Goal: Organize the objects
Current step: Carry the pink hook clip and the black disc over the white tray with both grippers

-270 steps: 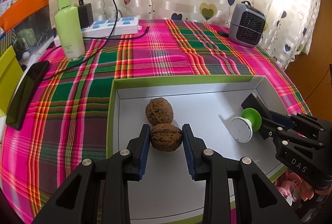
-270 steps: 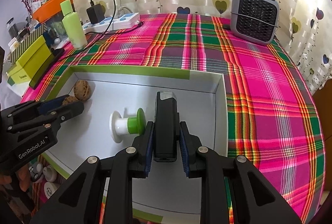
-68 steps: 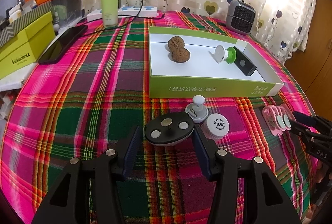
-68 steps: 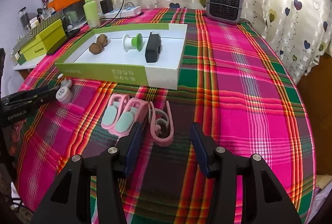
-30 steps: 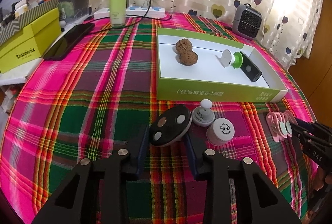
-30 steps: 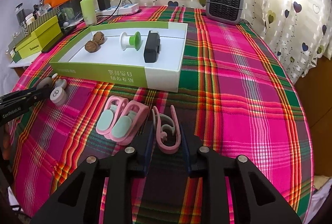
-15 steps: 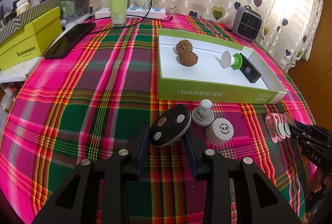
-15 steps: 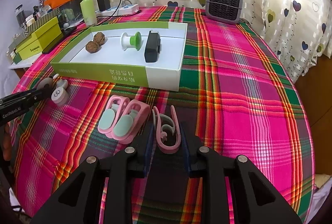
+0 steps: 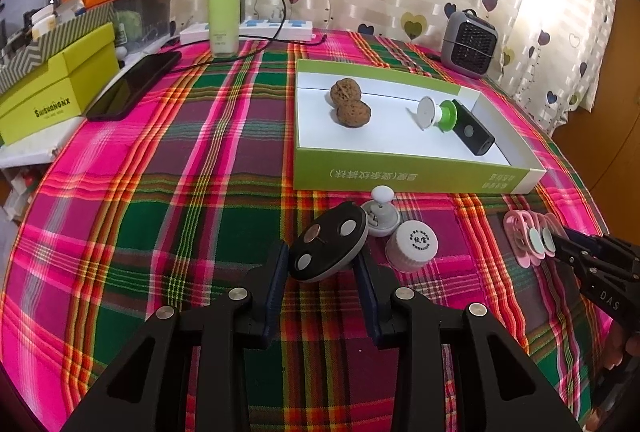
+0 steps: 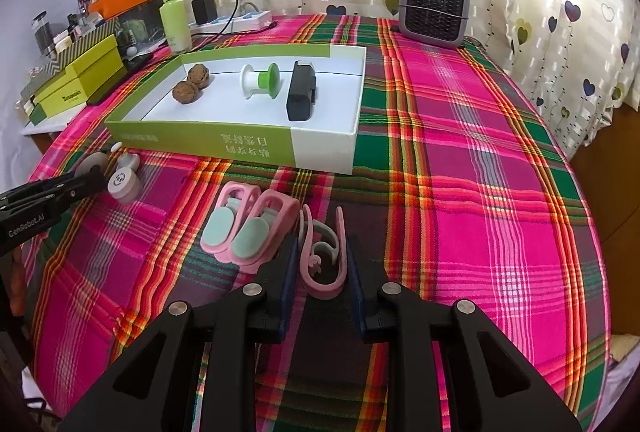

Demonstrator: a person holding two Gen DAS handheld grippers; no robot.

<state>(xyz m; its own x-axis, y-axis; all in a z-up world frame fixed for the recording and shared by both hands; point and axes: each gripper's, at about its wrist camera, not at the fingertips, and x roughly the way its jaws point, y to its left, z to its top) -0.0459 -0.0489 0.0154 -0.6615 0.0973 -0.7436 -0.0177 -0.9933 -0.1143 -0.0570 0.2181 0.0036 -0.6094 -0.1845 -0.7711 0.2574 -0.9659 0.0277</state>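
Note:
My left gripper [image 9: 322, 266] is shut on a black oval disc [image 9: 328, 246] with three round studs, tilted just above the plaid cloth. My right gripper [image 10: 322, 260] is shut on a pink hook-shaped clip [image 10: 324, 252]. The green-walled white box [image 9: 416, 177] holds two walnuts [image 9: 352, 111], a white and green spool [image 9: 436, 111] and a black device [image 9: 474, 131]. A white knob piece [image 9: 382, 216] and a white cap [image 9: 412, 244] lie in front of the box. Two pink clips with teal pads [image 10: 248, 228] lie left of my right gripper.
A green bottle [image 9: 224, 13], a power strip [image 9: 248, 29], a black phone [image 9: 134, 85] and yellow-green boxes [image 9: 52, 91] stand at the far left. A small grey heater [image 9: 470, 43] stands at the back right. The cloth's right edge drops off near the wooden floor.
Over the last second both grippers stay shut on their objects and have lifted slightly. Before that they left the box and closed on the disc and the pink clip.

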